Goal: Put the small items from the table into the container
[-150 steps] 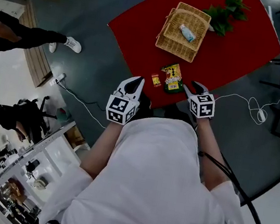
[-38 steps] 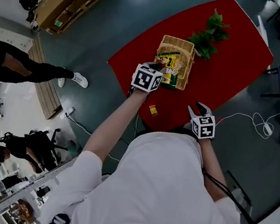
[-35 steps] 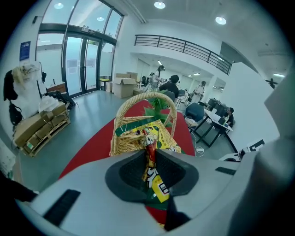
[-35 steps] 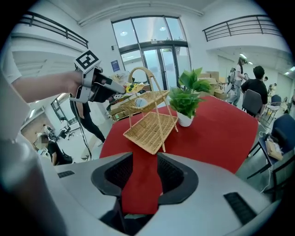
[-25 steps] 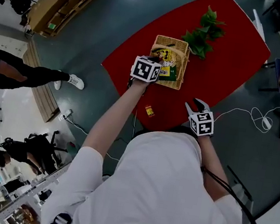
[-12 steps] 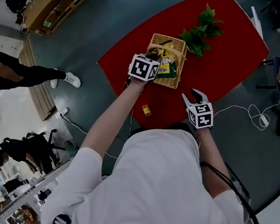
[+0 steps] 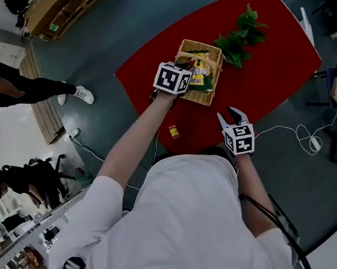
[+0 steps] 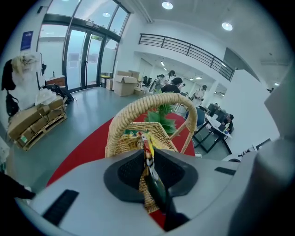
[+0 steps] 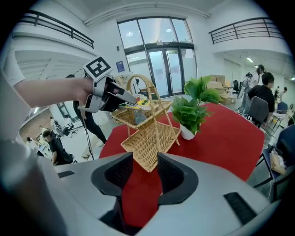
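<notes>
While a pale sachet [image 9: 139, 116] lies in the wicker basket's [image 9: 150, 143] top tier, the outstretched left gripper [image 8: 148, 161] is closing on a snack packet [image 7: 201, 80] above it; the right gripper [image 9: 145, 161] hangs open, empty.

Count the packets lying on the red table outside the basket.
1: a small orange packet lies near the front edge of the red table, between the wicker basket and the person. The person's body may hide others.

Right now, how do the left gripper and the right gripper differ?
The left gripper is over the wicker basket; the right gripper hovers over the red table. The left gripper's jaws are closing on a snack packet; the right gripper's jaws stand apart, empty. Both look alike.
</notes>
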Tool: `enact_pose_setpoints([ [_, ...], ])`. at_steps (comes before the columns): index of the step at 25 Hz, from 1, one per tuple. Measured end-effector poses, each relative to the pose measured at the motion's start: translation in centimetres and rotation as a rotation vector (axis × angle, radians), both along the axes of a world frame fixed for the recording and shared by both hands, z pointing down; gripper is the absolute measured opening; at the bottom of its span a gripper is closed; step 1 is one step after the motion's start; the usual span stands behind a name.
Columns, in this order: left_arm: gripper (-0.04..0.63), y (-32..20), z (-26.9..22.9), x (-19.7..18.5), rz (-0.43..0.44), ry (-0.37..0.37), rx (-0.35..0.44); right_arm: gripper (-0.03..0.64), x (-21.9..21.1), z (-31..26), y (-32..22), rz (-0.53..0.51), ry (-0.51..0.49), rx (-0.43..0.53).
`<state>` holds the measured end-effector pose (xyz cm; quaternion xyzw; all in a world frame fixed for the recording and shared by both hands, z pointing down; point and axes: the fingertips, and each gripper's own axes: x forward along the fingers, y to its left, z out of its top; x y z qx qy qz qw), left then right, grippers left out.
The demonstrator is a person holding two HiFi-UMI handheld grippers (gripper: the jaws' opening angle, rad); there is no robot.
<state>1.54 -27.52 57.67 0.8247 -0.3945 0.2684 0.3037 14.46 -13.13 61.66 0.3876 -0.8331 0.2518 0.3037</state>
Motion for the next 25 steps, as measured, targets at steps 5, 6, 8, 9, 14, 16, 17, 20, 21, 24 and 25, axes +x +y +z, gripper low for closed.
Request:
enact_pose_setpoints([
  [5,0.061,0.3,-0.9,-0.9,-0.043,0.030,0.032,0.173,-0.1,-0.2,0.3,-0.006,0.004,0.002],
  [6,0.061,0.3,-1.0,-1.2,-0.055,0.035,0.041,0.173,-0.2,-0.3,0.4,-0.008,0.004,0.003],
  [8,0.063,0.5,-1.4,-1.6,-0.077,0.055,0.053,0.173,-0.4,-0.2,0.5,-0.013,0.003,0.003],
  [9,0.082,0.5,-1.4,-1.8,-0.084,0.065,0.058,0.173,-0.5,-0.1,0.6,-0.017,0.004,0.004],
  [14,0.098,1.2,-1.7,-2.7,-0.102,0.072,0.070,0.173,-0.9,0.1,1.1,-0.032,0.010,0.005],
  [16,0.098,1.5,-2.1,-3.0,-0.110,0.075,0.078,0.173,-1.0,-0.1,1.3,-0.037,0.010,0.008],
  [17,0.098,1.8,-2.3,-3.2,-0.112,0.073,0.084,0.173,-1.2,-0.2,1.5,-0.040,0.010,0.009],
  [20,0.098,2.4,-2.9,-3.8,-0.125,0.057,0.113,0.173,-1.5,-0.3,1.8,-0.049,0.009,0.011],
  [21,0.098,2.5,-3.2,-4.1,-0.134,0.052,0.128,0.173,-1.6,-0.3,1.8,-0.053,0.009,0.011],
  [24,0.098,3.2,-4.3,-4.6,-0.151,0.059,0.176,0.173,-1.9,-0.1,2.0,-0.069,0.009,0.012],
  [25,0.097,3.5,-4.6,-4.7,-0.150,0.063,0.189,0.173,-2.0,0.0,2.0,-0.075,0.011,0.012],
])
